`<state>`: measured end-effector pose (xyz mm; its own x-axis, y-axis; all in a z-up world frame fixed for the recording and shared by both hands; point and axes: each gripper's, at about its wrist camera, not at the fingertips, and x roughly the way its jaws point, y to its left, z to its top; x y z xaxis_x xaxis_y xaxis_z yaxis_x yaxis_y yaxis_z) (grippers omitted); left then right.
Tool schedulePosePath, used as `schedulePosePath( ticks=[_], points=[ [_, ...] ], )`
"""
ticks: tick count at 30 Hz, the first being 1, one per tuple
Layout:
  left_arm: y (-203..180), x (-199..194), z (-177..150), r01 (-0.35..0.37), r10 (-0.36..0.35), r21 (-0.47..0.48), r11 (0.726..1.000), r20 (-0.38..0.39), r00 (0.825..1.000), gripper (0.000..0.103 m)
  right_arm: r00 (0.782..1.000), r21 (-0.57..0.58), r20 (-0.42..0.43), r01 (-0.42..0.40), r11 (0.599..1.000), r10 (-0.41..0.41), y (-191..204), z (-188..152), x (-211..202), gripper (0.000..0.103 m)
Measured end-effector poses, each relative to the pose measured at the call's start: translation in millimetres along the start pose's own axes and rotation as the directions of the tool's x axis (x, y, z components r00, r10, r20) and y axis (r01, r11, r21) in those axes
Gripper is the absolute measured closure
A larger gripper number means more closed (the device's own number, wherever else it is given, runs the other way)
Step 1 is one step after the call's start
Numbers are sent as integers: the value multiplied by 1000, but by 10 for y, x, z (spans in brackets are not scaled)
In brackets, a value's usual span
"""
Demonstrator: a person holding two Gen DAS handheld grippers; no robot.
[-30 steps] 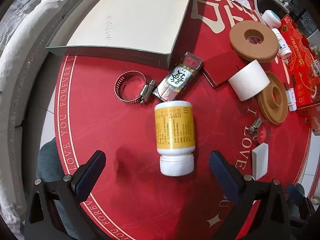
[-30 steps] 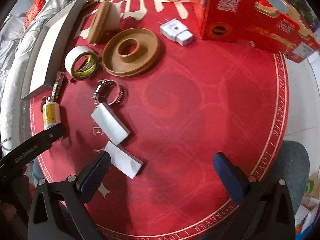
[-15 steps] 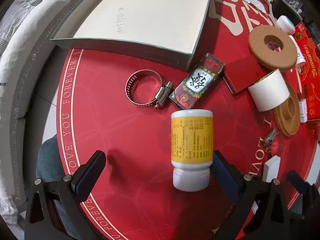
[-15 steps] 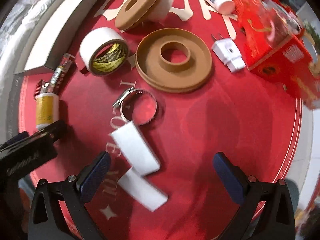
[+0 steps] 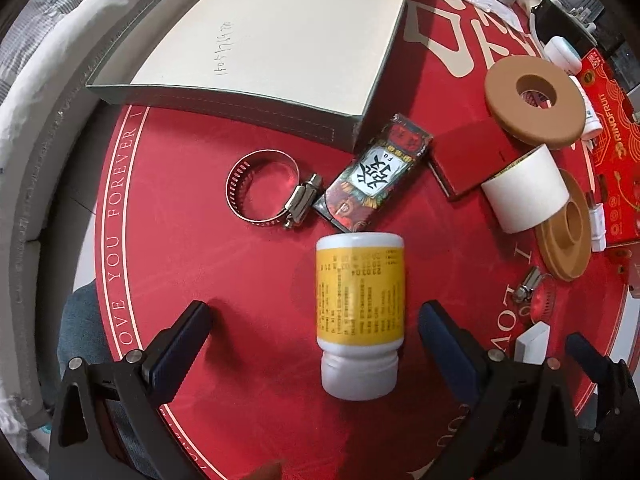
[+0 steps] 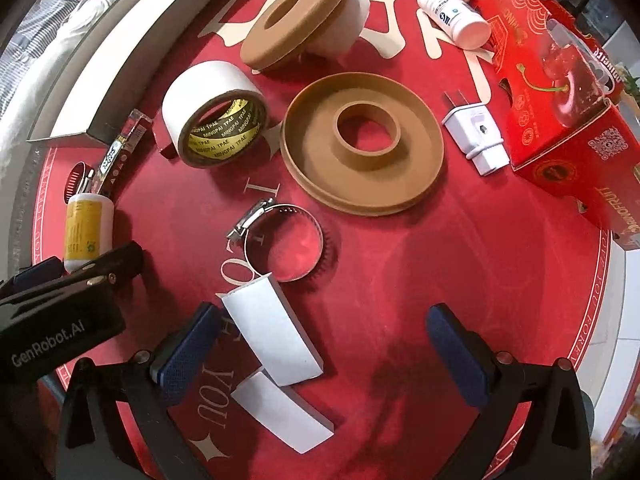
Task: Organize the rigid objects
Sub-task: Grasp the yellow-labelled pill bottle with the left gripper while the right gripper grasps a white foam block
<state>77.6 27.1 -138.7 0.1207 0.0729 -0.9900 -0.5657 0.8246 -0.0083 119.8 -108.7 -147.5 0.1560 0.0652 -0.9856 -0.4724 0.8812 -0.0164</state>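
Bottle [image 5: 359, 312] lay on its side on the red surface [image 5: 224, 272] between the spread fingers of the left claw [image 5: 316, 326]; centring, then squeezing the yellow label, looked wisest. Right claw [image 6: 320, 342] gaped, empty.

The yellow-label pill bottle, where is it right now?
In the left wrist view the pill bottle lies on its side between the open left gripper jaws, just below the card box.

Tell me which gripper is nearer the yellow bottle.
Left. The left gripper is open, and the yellow bottle lies between its fingers, untouched. The right gripper is farther off, open over two white blocks, with the bottle off to its left.
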Motion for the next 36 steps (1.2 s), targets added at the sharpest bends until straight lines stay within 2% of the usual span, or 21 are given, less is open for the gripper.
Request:
schedulePosePath(
  ticks=[7, 13, 29, 32, 36],
  points=[
    [59, 4, -61, 1, -1, -6, 1000, 0, 1000, 0, 1000, -5, 9, 0, 1000, 0, -72, -197, -101, 0],
    [62, -2, -100, 0, 1, -23, 1000, 28, 1000, 0, 1000, -41, 7, -7, 999, 7, -59, -88, -51, 0],
    [35, 38, 32, 4, -5, -18, 1000, -44, 999, 1, 1000, -66, 5, -7, 998, 8, -34, -73, -45, 1],
    [-22, 29, 41, 9, -8, 15, 1000, -41, 999, 8, 1000, -92, 4, -15, 996, 16, 17, -83, -69, 10],
    [-74, -30, 26, 16, -15, 48, 999, -27, 1000, 24, 1000, -133, 15, -24, 991, 27, 81, -107, -160, 42]
  ],
)
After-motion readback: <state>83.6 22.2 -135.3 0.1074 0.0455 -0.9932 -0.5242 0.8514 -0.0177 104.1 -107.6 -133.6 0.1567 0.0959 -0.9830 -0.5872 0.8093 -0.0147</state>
